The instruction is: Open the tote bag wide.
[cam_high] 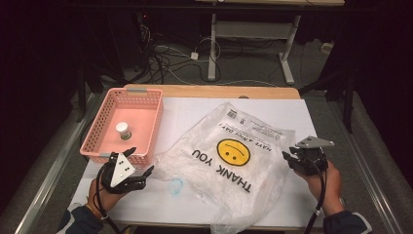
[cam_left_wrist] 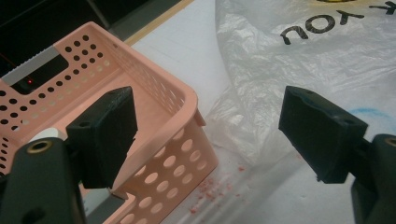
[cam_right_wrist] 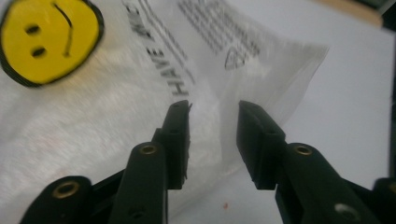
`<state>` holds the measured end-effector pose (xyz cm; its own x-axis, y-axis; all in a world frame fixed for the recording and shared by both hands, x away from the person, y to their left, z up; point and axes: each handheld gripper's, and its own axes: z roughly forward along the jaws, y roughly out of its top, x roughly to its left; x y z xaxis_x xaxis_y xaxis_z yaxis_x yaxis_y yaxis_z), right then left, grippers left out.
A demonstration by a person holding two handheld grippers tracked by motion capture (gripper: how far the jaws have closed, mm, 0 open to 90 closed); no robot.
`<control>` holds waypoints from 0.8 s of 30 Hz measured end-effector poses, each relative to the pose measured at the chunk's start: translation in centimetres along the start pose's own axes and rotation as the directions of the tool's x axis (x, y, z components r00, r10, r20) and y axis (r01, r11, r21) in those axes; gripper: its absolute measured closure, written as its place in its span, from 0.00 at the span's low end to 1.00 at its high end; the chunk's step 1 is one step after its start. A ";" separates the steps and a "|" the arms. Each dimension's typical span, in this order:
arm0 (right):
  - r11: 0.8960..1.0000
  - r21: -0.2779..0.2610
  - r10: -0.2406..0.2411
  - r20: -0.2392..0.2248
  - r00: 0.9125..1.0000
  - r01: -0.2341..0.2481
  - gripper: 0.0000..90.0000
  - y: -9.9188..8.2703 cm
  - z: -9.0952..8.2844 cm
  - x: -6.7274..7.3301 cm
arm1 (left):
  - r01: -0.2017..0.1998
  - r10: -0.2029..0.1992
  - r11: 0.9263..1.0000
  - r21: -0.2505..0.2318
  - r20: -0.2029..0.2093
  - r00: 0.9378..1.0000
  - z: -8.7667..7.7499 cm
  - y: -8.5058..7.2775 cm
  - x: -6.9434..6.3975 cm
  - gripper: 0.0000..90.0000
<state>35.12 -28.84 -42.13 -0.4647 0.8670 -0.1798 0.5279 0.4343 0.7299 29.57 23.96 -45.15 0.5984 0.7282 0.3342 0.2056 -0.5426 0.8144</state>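
The left gripper [cam_high: 141, 176] stood with jaws spread wide, holding nothing, at the pink basket's [cam_high: 97, 130] 5 o'clock corner. The right gripper [cam_high: 290, 158] hovered with jaws parted narrowly and empty at 3 o'clock of the plastic bag [cam_high: 229, 165], which lay flat mid-table beside the basket.

The label on the small white bottle [cam_high: 123, 130] in the pink basket [cam_high: 100, 127] is too small to read from the high view. The plastic bag [cam_high: 229, 161] hangs past the worktop's near edge, its lower end cut off by the picture's bottom. In the right gripper view the bag's fine print [cam_right_wrist: 212, 30] blurs (only "HAVE" reads), and the smiley [cam_right_wrist: 49, 39] is clipped at the top edge.
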 end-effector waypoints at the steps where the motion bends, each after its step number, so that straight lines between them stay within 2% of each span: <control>1: 1.000 -0.028 -0.007 -0.014 1.000 0.006 0.72 0.3 -0.5 0.4 | -0.001 0.001 1.000 0.001 0.000 1.000 0.0 0.0 0.0 0.21; 3: 0.994 -0.102 -0.037 -0.074 0.997 0.029 0.69 1.0 -1.3 1.8 | -0.002 0.002 1.000 0.002 0.000 1.000 0.0 0.1 -0.1 0.21; 4: 0.992 -0.119 -0.062 -0.100 0.993 0.050 0.68 1.4 -1.4 2.7 | 0.005 -0.005 1.000 0.008 0.002 1.000 0.0 0.1 -0.1 0.21; 5: 0.989 -0.129 -0.090 -0.133 0.987 0.073 0.68 1.7 -1.5 3.8 | 0.005 -0.005 1.000 0.010 0.003 1.000 0.0 0.1 -0.2 0.21; 6: 0.985 -0.142 -0.127 -0.174 0.977 0.103 0.68 1.9 -1.3 5.0 | 0.005 -0.005 1.000 0.011 0.003 1.000 0.0 0.1 -0.2 0.21; 8: 0.976 -0.145 -0.194 -0.248 0.949 0.161 0.66 2.3 -0.8 7.7 | 0.003 -0.003 1.000 0.014 0.004 1.000 0.1 0.1 -0.3 0.21; 9: 0.972 -0.146 -0.221 -0.287 0.932 0.185 0.66 2.5 -0.6 9.1 | 0.001 -0.001 1.000 0.015 0.004 1.000 0.1 0.1 -0.3 0.21; 10: 0.966 -0.155 -0.247 -0.324 0.913 0.206 0.66 2.6 -0.3 10.5 | -0.001 0.001 1.000 0.016 0.004 1.000 0.1 0.1 -0.4 0.21; 12: 0.953 -0.164 -0.301 -0.391 0.870 0.256 0.64 2.9 0.3 13.1 | -0.006 0.005 1.000 0.017 0.006 1.000 0.1 0.1 -0.4 0.21; 13: 0.940 -0.167 -0.340 -0.409 0.847 0.297 0.63 2.9 0.6 14.2 | -0.005 0.005 1.000 0.017 0.007 1.000 0.1 0.1 -0.5 0.21; 15: 0.929 -0.157 -0.370 -0.457 0.809 0.336 0.63 3.0 1.5 16.2 | -0.006 0.006 1.000 0.017 0.008 1.000 0.0 0.1 -0.5 0.21; 18: 0.917 -0.134 -0.390 -0.498 0.774 0.376 0.61 3.0 2.7 18.4 | -0.005 0.005 1.000 0.019 0.011 1.000 0.1 0.0 -0.5 0.21; 20: 0.907 -0.123 -0.404 -0.526 0.749 0.403 0.59 3.0 3.4 19.4 | -0.007 0.007 1.000 0.020 0.013 1.000 0.1 0.0 -0.5 0.21; 21: 0.903 -0.123 -0.410 -0.534 0.739 0.412 0.59 3.0 3.7 19.9 | -0.009 0.009 1.000 0.023 0.015 1.000 0.1 0.0 -0.5 0.21; 23: 0.900 -0.128 -0.414 -0.551 0.725 0.417 0.59 3.0 4.2 20.4 | -0.010 0.010 1.000 0.025 0.016 1.000 0.2 -0.1 -0.5 0.21; 24: 0.899 -0.123 -0.414 -0.551 0.724 0.420 0.59 3.1 4.5 20.6 | -0.011 0.011 1.000 0.027 0.016 1.000 0.2 -0.1 -0.5 0.21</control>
<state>30.37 -8.51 -46.61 -0.9470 0.3137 -0.0692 0.1917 0.7249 0.6617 29.42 23.59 -45.43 0.6131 0.7155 0.3349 0.2195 -0.5616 0.7978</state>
